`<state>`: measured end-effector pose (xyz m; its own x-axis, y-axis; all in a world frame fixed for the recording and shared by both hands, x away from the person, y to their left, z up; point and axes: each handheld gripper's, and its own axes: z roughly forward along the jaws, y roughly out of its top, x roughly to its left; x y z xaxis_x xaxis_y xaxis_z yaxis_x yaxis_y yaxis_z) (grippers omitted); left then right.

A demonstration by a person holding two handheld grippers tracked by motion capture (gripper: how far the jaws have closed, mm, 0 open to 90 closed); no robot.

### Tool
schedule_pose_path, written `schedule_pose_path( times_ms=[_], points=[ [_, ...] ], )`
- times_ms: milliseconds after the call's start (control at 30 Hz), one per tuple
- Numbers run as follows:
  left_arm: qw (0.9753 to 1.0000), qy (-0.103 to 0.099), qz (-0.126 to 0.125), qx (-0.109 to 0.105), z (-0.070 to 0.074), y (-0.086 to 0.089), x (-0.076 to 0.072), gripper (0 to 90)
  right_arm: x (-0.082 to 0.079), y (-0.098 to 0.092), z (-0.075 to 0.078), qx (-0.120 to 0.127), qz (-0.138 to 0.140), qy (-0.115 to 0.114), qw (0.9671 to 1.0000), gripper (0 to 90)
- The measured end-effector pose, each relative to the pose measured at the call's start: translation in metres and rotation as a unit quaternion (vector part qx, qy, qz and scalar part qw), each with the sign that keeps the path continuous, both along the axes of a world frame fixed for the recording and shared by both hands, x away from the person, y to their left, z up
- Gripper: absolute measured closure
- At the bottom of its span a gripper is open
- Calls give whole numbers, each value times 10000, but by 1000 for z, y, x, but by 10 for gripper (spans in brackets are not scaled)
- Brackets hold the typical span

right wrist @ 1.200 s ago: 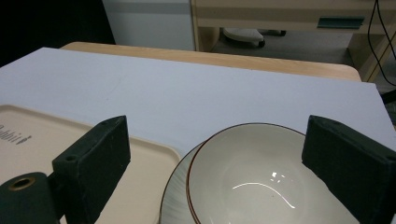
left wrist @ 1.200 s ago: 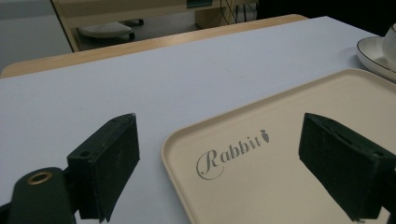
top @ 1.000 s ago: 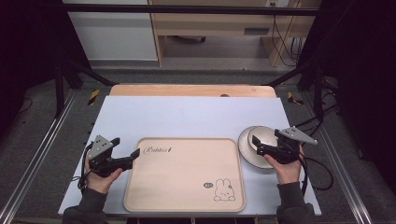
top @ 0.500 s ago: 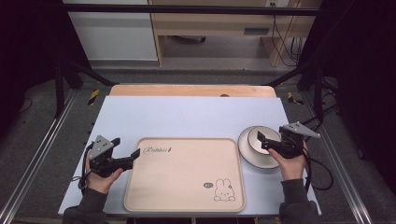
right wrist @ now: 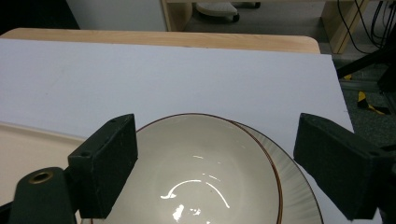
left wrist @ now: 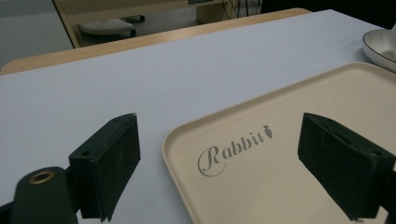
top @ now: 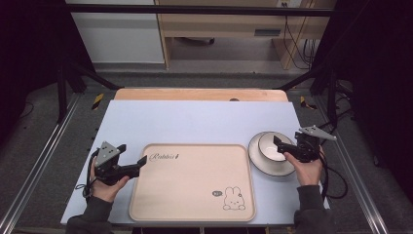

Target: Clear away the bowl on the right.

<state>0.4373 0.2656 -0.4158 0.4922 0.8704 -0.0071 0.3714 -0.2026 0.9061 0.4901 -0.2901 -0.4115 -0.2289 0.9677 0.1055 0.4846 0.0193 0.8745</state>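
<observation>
Pale blue table (top: 195, 122) with a beige tray (top: 192, 183) near the front edge. Right of it, a bowl (top: 272, 146) sits on a plate (top: 258, 163), both off the tray. Right gripper (top: 278, 145) hovers over the bowl, jaws wide open. Left gripper (top: 141, 163) waits open at the tray's left edge. Nothing is grasped yet; the work seems barely begun.

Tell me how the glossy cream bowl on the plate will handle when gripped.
The glossy cream bowl looks glazed, so probably slippery between the right gripper's open jaws. It seems rigid and breakable. Sitting loose on the ribbed plate, it may slide if nudged.
</observation>
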Motion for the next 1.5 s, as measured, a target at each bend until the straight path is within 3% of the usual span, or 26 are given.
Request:
schedule_pose_path(
  times_ms=[300,733,1500],
  points=[
    [10000,9,-2,1,0,1,0,129,5,-7,-6,-73,-92,118,9999,177],
    [10000,32,3,3,-1,1,1,137,15,-18,-22,-173,-320,589,9976,284],
    [10000,50,-19,67,-3,-1,2,147,22,-22,-34,-193,-215,1180,9926,524]
  ],
)
